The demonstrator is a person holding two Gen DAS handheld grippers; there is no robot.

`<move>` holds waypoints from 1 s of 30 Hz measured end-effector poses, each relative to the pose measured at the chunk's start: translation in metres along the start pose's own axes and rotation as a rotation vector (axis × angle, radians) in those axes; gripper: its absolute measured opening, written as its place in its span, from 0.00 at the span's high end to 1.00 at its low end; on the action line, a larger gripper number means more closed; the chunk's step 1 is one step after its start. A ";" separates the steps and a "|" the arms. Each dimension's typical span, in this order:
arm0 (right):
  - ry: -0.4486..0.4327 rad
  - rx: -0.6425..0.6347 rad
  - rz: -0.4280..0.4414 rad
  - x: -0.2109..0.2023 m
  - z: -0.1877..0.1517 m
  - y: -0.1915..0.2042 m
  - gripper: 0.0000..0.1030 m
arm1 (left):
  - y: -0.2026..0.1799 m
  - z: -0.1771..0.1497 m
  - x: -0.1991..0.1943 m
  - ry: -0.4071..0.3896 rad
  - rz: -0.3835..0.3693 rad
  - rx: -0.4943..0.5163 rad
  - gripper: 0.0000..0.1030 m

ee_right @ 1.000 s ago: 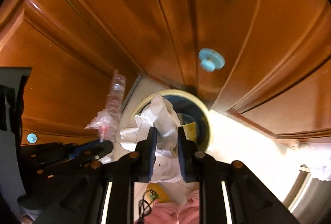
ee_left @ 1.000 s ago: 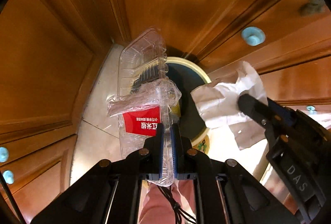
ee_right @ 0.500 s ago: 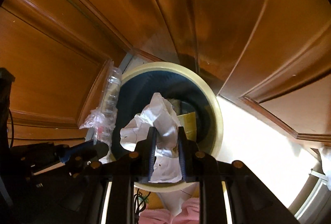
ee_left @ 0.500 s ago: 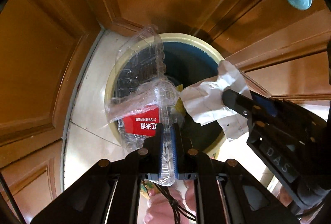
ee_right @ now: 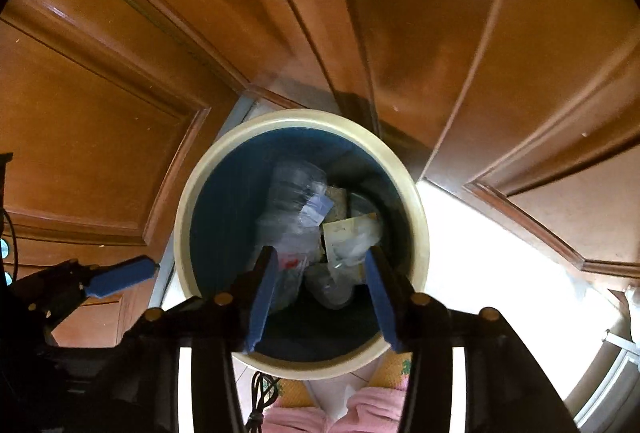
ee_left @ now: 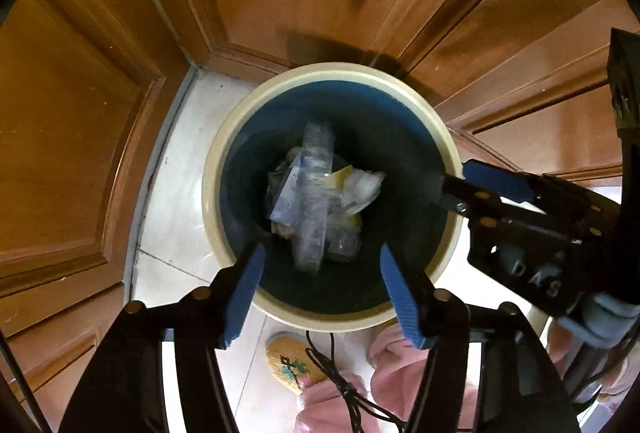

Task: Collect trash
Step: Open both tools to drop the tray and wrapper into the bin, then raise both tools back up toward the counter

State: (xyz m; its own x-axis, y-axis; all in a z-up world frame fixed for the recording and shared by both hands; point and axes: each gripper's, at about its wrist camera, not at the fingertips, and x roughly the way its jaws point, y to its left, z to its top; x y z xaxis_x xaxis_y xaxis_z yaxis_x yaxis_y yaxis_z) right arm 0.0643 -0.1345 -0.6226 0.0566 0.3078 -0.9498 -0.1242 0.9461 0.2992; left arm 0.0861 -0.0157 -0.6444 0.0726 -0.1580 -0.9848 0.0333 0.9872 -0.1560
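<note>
Left wrist: two tongs point(ee_left: 320, 293) point(ee_right: 318, 297) spread, one bin point(ee_left: 224, 161).

Clear plastic tray point(ee_left: 314, 201) and crumpled paper point(ee_left: 362, 189) lying jumbled inside cream-rimmed bin point(ee_left: 224, 153)

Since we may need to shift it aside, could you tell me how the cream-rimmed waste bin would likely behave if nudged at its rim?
The waste bin stands upright on smooth floor tiles, so it would probably slide. It looks tall and holds only clear plastic packaging and crumpled paper, so it is probably light and might tip.
</note>
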 end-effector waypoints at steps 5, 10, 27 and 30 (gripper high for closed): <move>-0.008 0.005 0.001 -0.012 -0.005 0.001 0.55 | 0.005 -0.002 -0.010 0.002 0.008 -0.037 0.42; -0.013 0.006 0.010 -0.046 -0.008 0.010 0.55 | 0.003 -0.007 -0.049 -0.017 0.014 -0.051 0.28; -0.163 -0.002 0.095 -0.273 -0.006 0.078 0.51 | -0.008 -0.022 -0.302 -0.208 0.009 -0.089 0.17; -0.203 -0.001 0.103 -0.307 -0.007 0.089 0.50 | -0.011 -0.022 -0.341 -0.247 0.011 -0.085 0.17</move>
State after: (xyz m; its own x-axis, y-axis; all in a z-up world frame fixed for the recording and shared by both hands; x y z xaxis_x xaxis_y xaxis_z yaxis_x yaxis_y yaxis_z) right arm 0.0290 -0.1451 -0.3051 0.2421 0.4168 -0.8761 -0.1405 0.9086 0.3934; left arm 0.0390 0.0282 -0.3082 0.3136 -0.1378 -0.9395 -0.0517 0.9855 -0.1618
